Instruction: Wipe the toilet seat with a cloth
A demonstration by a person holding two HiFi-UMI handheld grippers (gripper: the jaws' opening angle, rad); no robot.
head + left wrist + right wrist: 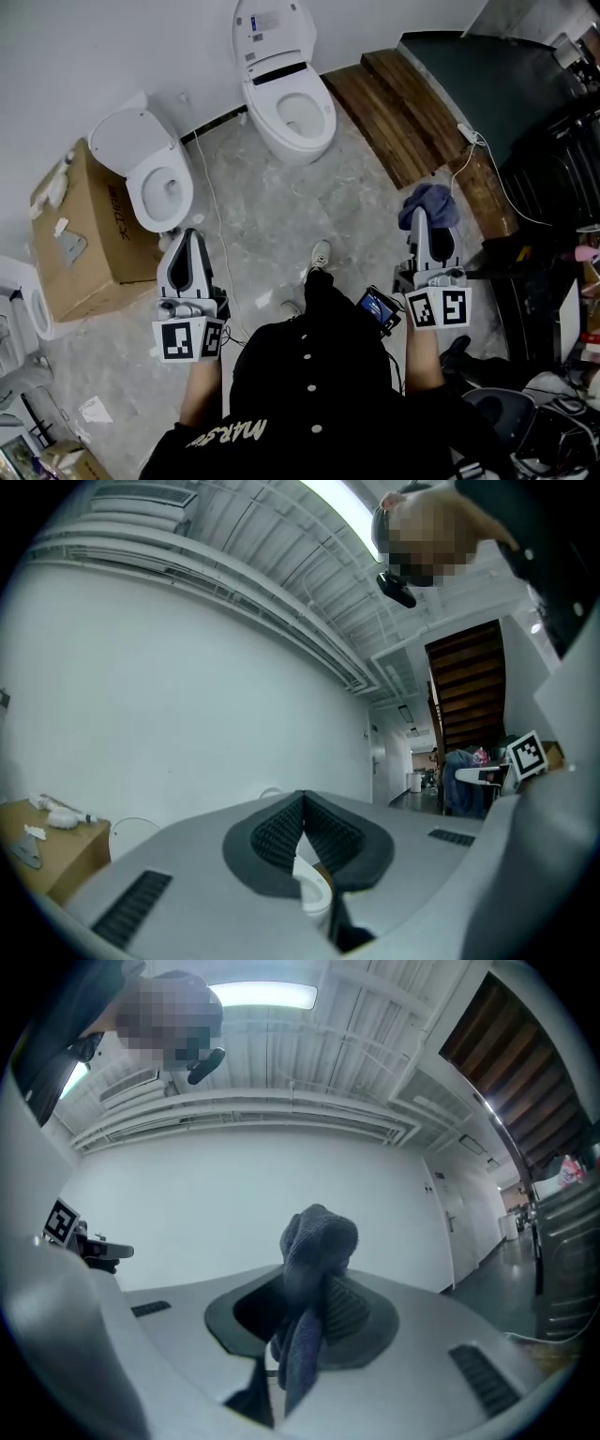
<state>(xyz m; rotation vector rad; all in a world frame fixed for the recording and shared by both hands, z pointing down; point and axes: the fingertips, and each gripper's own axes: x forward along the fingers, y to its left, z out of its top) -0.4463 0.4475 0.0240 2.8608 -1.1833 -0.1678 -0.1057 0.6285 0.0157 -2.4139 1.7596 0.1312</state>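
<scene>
- While the person stands on the grey floor (281,225), both forearms reach forward at waist height, well apart on either side of the body.
- The left gripper (190,236) points ahead, near the small toilet (131,141). The left gripper view (302,803) shows its ribbed pads pressed together at the tips.
- The right gripper (421,217) is held level with it and is clamped on the cloth (433,202).
- In the right gripper view the cloth (319,1237) is blue-grey and bunched. A lump rises above the jaw tips, and a tail hangs down between the pads.
- The white toilet seat (323,114) lies down with its lid raised against the wall. It is well ahead of both grippers and apart from the cloth.
</scene>
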